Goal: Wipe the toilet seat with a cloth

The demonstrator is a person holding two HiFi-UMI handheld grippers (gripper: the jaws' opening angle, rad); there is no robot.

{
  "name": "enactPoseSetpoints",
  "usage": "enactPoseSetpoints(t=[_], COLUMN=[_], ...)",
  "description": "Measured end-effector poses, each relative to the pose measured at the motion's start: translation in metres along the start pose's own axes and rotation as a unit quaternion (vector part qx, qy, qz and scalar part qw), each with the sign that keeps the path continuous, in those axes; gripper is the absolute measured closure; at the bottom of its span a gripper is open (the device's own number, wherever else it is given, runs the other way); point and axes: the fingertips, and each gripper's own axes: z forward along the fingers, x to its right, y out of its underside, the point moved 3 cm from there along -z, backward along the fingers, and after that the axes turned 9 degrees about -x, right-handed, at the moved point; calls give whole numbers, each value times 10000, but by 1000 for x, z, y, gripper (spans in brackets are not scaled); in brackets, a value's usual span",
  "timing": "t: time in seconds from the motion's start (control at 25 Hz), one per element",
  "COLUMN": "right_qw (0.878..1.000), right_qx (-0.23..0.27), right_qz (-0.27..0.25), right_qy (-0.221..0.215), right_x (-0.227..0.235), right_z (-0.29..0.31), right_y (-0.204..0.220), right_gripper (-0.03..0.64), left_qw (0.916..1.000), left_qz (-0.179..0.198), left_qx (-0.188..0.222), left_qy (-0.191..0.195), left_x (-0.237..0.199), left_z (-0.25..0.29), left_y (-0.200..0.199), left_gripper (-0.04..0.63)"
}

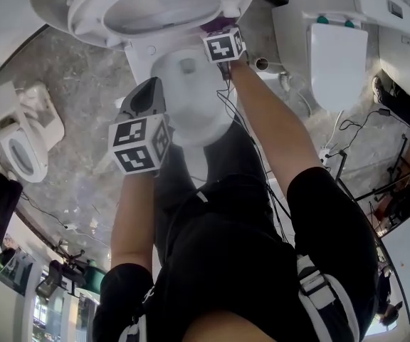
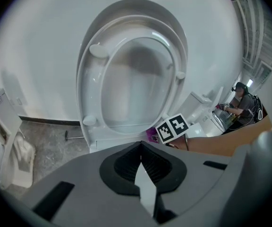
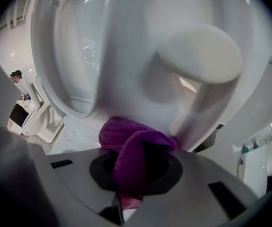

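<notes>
Looking steeply down, I see a white toilet with its seat (image 1: 85, 11) tipped up against the open lid (image 2: 183, 38), and the bowl (image 1: 191, 102) below it. The floor (image 1: 84, 105) is grey and marbled.

My right gripper (image 3: 126, 183) is clamped on a purple cloth (image 3: 131, 148). The cloth bunches out of the jaws and presses against the raised seat near its lower edge, close to the hinge. In the right gripper view the seat's white underside fills the picture, with an oval bumper (image 3: 199, 53) just above the cloth. From the head view, the right gripper's marker cube (image 1: 224, 46) sits just below the seat, with my bare right forearm (image 1: 272, 123) reaching up to it.

My left gripper (image 2: 140, 148) has its jaws closed together with nothing between them. It hangs over the near rim of the bowl, apart from the seat, pointing toward it.

Other white toilets stand to the left (image 1: 20, 144) and right (image 1: 337, 48). A person (image 2: 242, 103) is small in the background.
</notes>
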Motion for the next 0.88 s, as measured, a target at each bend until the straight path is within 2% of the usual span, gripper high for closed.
enactPoseSetpoints(t=[0.16, 0.44, 0.68, 0.88], right_qw=[9996, 9973, 9966, 9951], right_qx=[-130, -54, 282, 435], right_qz=[109, 20, 61, -133], right_qy=[233, 730, 770, 876], right_x=[17, 25, 25, 23], right_z=[-6, -32, -73, -102], right_y=[3, -5, -18, -18], right_gripper=[569, 569, 569, 569], left_qw=[10000, 9999, 9998, 9995], left_qz=[0, -9, -7, 13], left_qx=[-3, 119, 218, 313], left_qy=[-17, -61, -42, 8], left_x=[12, 21, 26, 29], left_z=[0, -15, -33, -48], left_y=[-4, -20, -30, -38], left_gripper=[586, 586, 586, 586])
